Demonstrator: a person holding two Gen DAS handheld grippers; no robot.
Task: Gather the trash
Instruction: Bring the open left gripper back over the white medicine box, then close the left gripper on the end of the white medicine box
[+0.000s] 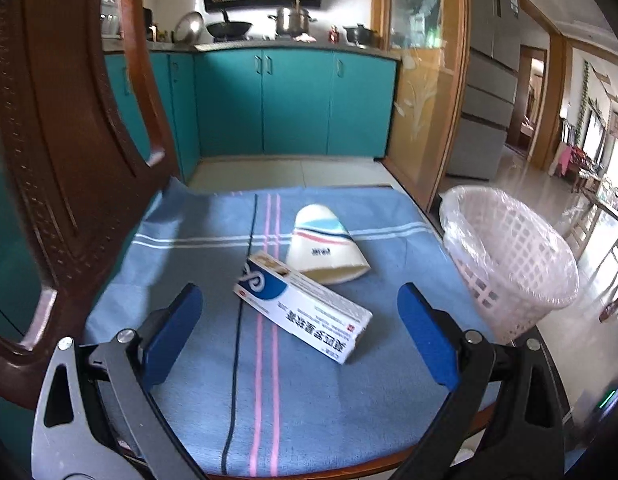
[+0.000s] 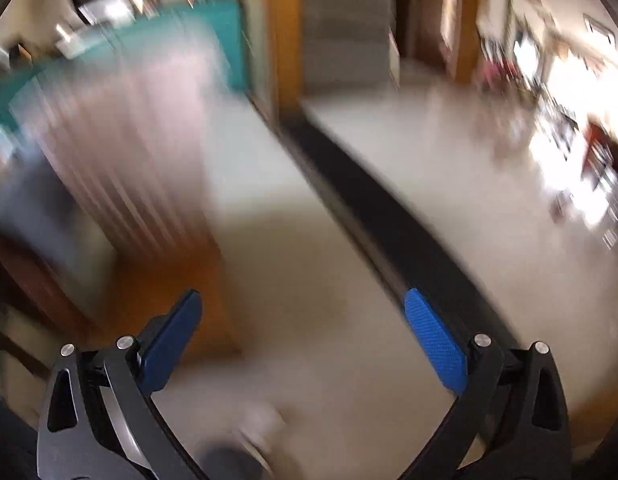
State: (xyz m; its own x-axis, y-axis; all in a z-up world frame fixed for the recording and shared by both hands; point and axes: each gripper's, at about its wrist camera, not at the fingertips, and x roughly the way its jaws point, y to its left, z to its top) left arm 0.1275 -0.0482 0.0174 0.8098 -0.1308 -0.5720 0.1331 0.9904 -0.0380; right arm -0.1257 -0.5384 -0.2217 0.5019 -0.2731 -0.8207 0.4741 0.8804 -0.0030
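A white and blue carton box lies on a blue striped cloth over a chair seat. A flattened cream paper cup lies just beyond it. A white plastic basket lined with a clear bag stands to the right of the seat. My left gripper is open, its blue fingers on either side of the box, a little above the cloth. My right gripper is open and empty over the pale floor; that view is heavily blurred.
The brown chair back rises at the left. Teal kitchen cabinets stand behind, a wooden door frame to the right. In the right wrist view a dark floor strip runs diagonally and a pale blurred shape, perhaps the basket, stands at left.
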